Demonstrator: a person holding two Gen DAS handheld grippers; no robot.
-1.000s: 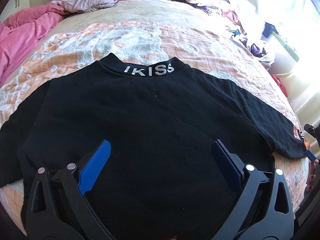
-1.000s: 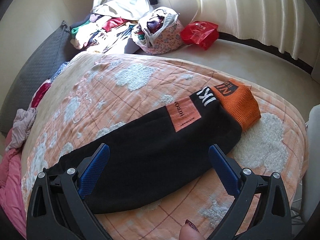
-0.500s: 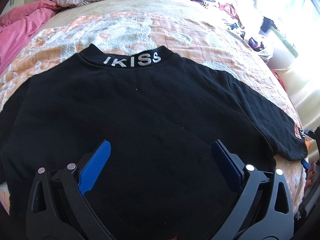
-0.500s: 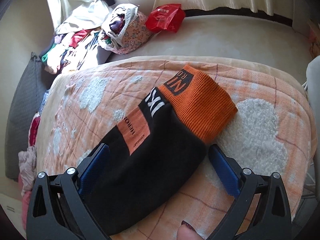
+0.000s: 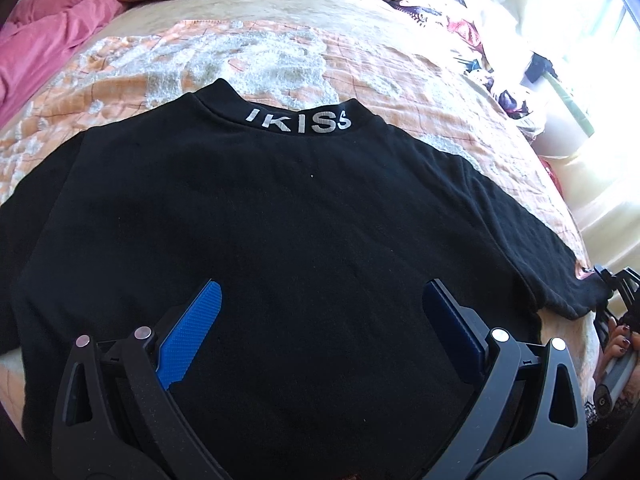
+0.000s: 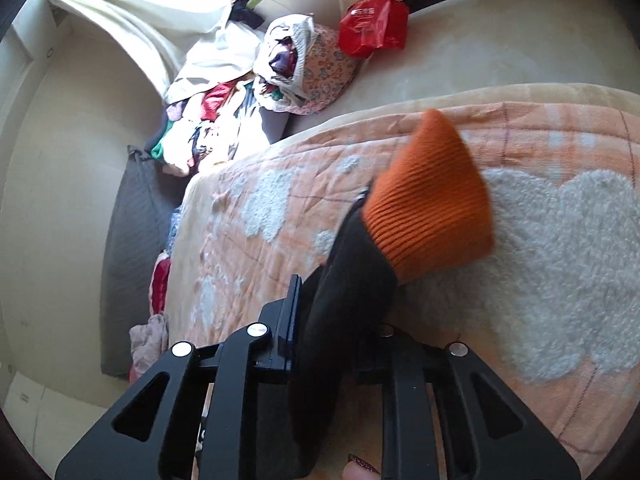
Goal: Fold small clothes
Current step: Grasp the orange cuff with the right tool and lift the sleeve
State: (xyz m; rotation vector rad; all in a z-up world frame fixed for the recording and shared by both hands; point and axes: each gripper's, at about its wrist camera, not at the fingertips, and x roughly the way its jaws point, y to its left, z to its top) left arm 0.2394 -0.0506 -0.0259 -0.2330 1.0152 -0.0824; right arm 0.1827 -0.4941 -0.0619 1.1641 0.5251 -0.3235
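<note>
From the left wrist camera, a black sweatshirt (image 5: 304,248) lies spread flat, back up, on an orange-and-white blanket (image 5: 360,68) covering the bed, its collar lettering facing away. The left gripper (image 5: 320,312) hangs over the lower back of the garment with its blue pads (image 5: 192,332) standing wide apart and nothing caught between them. At the far right edge the sleeve end meets the other tool, with a hand (image 5: 620,344) just below it. From the right wrist camera, the right gripper (image 6: 336,320) has its jaws closing narrowly on the black sleeve (image 6: 344,304), the fabric bunched between them and the orange ribbed cuff (image 6: 432,208) sticking out past the fingers above the blanket. A pile of clothes (image 6: 224,120) and a red bag (image 6: 372,24) lie beyond the bed.
</note>
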